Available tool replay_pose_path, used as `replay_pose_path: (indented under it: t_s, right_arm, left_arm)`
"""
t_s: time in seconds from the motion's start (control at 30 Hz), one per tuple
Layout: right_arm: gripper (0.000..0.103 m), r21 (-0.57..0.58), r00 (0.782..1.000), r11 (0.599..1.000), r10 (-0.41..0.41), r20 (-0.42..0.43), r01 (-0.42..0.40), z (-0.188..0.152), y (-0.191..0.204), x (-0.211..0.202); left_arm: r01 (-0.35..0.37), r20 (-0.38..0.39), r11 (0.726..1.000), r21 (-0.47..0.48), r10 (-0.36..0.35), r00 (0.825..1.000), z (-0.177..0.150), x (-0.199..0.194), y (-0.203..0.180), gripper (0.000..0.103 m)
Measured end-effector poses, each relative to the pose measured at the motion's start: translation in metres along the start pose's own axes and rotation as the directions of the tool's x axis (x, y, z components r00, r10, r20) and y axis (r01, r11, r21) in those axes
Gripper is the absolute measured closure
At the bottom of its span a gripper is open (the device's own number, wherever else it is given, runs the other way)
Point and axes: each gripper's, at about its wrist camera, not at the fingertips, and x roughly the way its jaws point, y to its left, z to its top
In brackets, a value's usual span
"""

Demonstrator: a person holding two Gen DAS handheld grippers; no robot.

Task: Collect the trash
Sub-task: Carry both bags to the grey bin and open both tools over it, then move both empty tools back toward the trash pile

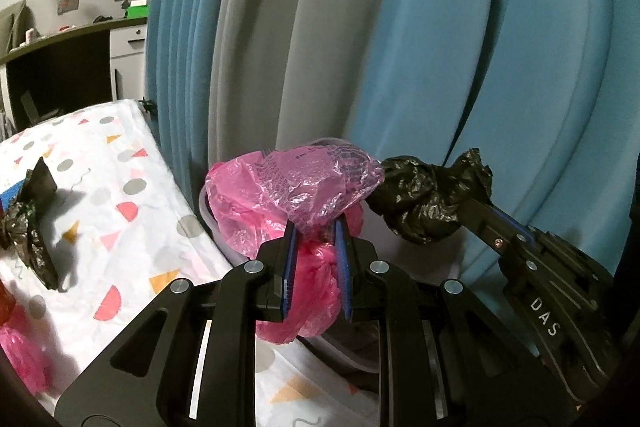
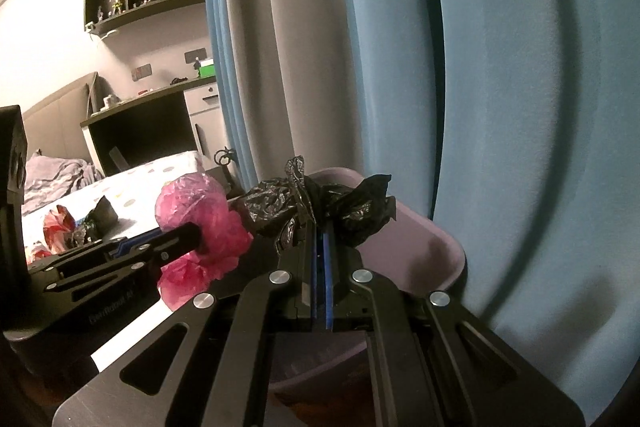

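Against the blue and grey curtain point(image 2: 500, 107), at the end of the patterned surface point(image 1: 132, 195), stands a lilac bin point(image 2: 424, 251). Over it the left tool point(image 1: 316, 239) pinches a pink bag point(image 1: 296, 195), and the right tool point(image 2: 319, 227), pressed together, pinches a black bag point(image 2: 320, 207). Released here, the light crumpled plastic could catch the rim and spill outside; more trash point(image 1: 28, 227) waits behind.
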Motion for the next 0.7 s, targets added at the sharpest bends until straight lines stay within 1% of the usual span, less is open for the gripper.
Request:
replay_pose_path:
  t_s: [0.13,0.17,0.2,0.23,0.3,0.33,0.37,0.4,0.47,0.5,0.57,0.6,0.67,0.7]
  right_arm:
    - [0.099,0.004,1.000,1.000,-0.002,-0.009,0.003,0.002,-0.001,0.004]
    - [0.098,0.006,1.000,1.000,-0.002,-0.009,0.002,0.003,-0.001,0.004]
    - [0.097,0.006,1.000,1.000,-0.001,-0.008,0.001,0.004,-0.001,0.005]
    - [0.096,0.005,1.000,1.000,0.001,-0.007,-0.001,0.004,-0.002,0.005]
    - [0.096,0.004,1.000,1.000,-0.003,-0.003,0.003,0.003,-0.004,0.007]
    - [0.093,0.008,1.000,1.000,-0.002,-0.003,0.002,0.003,-0.005,0.008]
    - [0.088,0.015,1.000,1.000,0.001,-0.005,-0.001,0.003,-0.007,0.008]
    - [0.084,0.023,1.000,1.000,0.000,-0.007,0.000,0.003,-0.009,0.009]
    - [0.072,0.030,1.000,1.000,-0.002,-0.007,0.002,0.003,-0.012,0.009]
    - [0.070,0.033,1.000,0.999,-0.006,-0.003,0.006,0.003,-0.013,0.007]
    - [0.059,0.033,1.000,0.999,-0.006,0.008,0.006,0.003,-0.015,0.003]
    - [0.057,0.031,1.000,1.000,-0.007,0.016,0.006,0.003,-0.014,0.000]
    - [0.046,0.024,1.000,1.000,-0.008,0.029,0.007,0.003,-0.012,-0.005]
    - [0.043,0.016,0.999,1.000,-0.009,0.040,0.009,0.003,-0.010,-0.010]
  left_arm:
    - [0.013,-0.012,1.000,-0.007,-0.013,1.000,0.002,0.007,0.002,0.081]
    - [0.017,-0.016,1.000,-0.012,-0.017,1.000,0.001,0.008,0.003,0.077]
    - [0.025,-0.019,1.000,-0.019,-0.025,1.000,0.001,0.009,0.004,0.070]
    - [0.032,-0.018,0.999,-0.024,-0.032,0.999,0.001,0.010,0.005,0.067]
    - [0.023,-0.010,0.999,-0.024,-0.023,1.000,0.000,0.010,0.007,0.047]
    - [0.025,-0.006,0.999,-0.026,-0.025,1.000,0.000,0.010,0.009,0.043]
    - [0.026,-0.001,0.999,-0.029,-0.026,1.000,0.000,0.009,0.011,0.037]
    - [0.014,0.004,0.999,-0.034,-0.014,1.000,0.000,0.008,0.014,0.033]
    - [-0.011,0.008,0.999,-0.043,0.011,1.000,-0.001,0.006,0.019,0.028]
    - [-0.035,0.013,0.998,-0.055,0.035,0.999,-0.002,0.003,0.024,0.024]
    - [-0.061,0.026,0.995,-0.078,0.063,0.998,-0.004,-0.003,0.031,0.019]
    - [-0.076,0.031,0.993,-0.089,0.079,0.996,-0.005,-0.007,0.034,0.015]
    - [-0.120,0.040,0.986,-0.117,0.126,0.991,-0.009,-0.018,0.039,0.012]
    - [-0.150,0.048,0.980,-0.132,0.158,0.986,-0.011,-0.025,0.043,0.010]
